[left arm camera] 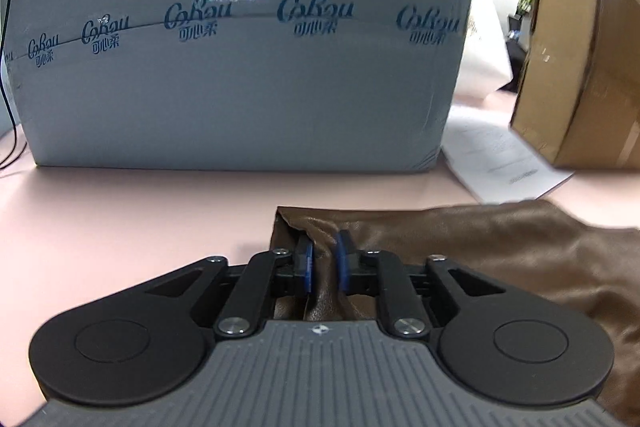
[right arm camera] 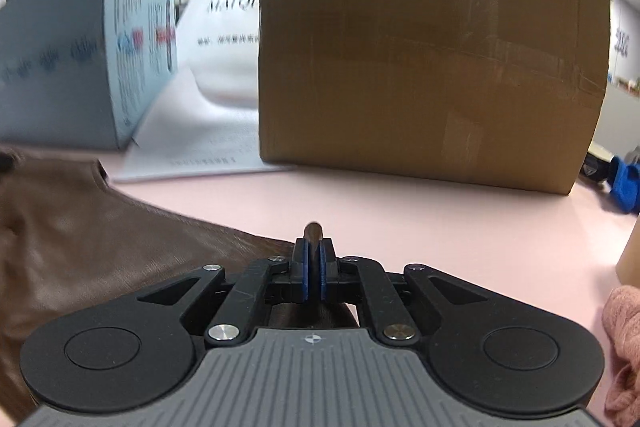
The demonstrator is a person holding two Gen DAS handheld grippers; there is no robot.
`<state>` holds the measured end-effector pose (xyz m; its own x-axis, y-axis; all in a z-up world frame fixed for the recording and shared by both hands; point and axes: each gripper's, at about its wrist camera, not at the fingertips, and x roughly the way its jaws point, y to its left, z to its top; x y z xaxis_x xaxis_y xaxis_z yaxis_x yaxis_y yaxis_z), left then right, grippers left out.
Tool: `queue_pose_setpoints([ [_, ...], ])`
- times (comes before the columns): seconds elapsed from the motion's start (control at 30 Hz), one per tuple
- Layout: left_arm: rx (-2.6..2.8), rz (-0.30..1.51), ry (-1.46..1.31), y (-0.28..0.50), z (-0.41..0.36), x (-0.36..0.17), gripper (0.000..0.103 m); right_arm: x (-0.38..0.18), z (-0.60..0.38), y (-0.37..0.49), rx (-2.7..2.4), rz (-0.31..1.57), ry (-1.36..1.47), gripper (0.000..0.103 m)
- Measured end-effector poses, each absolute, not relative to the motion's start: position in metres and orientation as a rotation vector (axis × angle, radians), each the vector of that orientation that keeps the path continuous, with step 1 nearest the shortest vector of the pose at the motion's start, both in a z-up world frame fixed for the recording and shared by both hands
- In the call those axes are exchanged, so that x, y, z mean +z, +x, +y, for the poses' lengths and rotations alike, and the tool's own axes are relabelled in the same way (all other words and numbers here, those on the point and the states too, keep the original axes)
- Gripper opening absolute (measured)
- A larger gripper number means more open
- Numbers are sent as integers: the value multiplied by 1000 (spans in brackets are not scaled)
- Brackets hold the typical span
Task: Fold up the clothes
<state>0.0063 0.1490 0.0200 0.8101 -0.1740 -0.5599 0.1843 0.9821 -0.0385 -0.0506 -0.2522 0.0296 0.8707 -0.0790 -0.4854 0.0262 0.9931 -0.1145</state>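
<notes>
A shiny brown garment [left arm camera: 500, 259] lies on the pink table [left arm camera: 140, 211]. In the left wrist view my left gripper [left arm camera: 324, 259] is shut on a bunched fold near the garment's left corner; cloth fills the narrow gap between the blue pads [left arm camera: 307, 267]. The rest spreads to the right. In the right wrist view the same brown garment [right arm camera: 100, 247] stretches to the left. My right gripper [right arm camera: 314, 263] is shut on its edge, and a small roll of cloth pokes out past the pads, just above the pink table [right arm camera: 440, 227].
A grey-blue printed carton [left arm camera: 240, 47] stands close ahead of the left gripper. A brown cardboard box [right arm camera: 420, 67] stands ahead of the right gripper, with papers [right arm camera: 208, 147] and a white bag [right arm camera: 228, 47] between them. A pink knit item [right arm camera: 624, 347] lies at right. Blue objects [right arm camera: 624, 183] sit far right.
</notes>
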Motion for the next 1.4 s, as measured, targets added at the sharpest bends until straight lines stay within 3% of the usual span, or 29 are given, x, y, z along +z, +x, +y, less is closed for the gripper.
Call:
queue_pose_setpoints([
  [0.13, -202, 559, -17, -8, 169, 36, 54, 48, -274, -79, -37, 395, 83, 28],
  [0.2, -206, 456, -83, -32, 187, 55, 68, 60, -285, -107, 25, 312, 215, 45],
  [0.27, -222, 360, -93, -57, 192, 70, 79, 71, -292, -136, 85, 221, 334, 47],
  [0.33, -349, 312, -117, -79, 183, 84, 81, 74, -272, -147, 176, 196, 313, 45],
  [0.43, -543, 397, -99, -85, 143, 79, 81, 64, -219, -133, 290, 297, 224, 45],
  [0.57, -556, 486, 226, -93, 84, 36, 81, 32, -147, -113, 388, 520, -4, 44],
  [0.67, -503, 519, 302, -94, 79, 12, 81, 18, -137, -106, 304, 580, -118, 51],
  [0.87, -517, 588, 151, -81, 108, 6, 91, 26, -210, -114, 57, 515, 144, 53],
  [0.93, -516, 583, 158, -83, 105, 6, 91, 29, -240, -133, 35, 428, 307, 64],
  [1.0, -510, 572, 178, -84, 99, 5, 91, 29, -256, -154, 49, 359, 460, 93],
  [1.1, -504, 570, 185, -85, 97, 5, 91, 25, -265, -191, 99, 280, 723, 103],
  [1.17, -501, 573, 184, -84, 96, 4, 91, 19, -264, -210, 110, 244, 876, 103],
  [1.3, -489, 569, 191, -86, 95, 5, 91, 14, -264, -215, -26, 358, 1017, 103],
  [1.4, -482, 567, 193, -88, 95, 6, 91, 17, -255, -195, -132, 407, 958, 103],
])
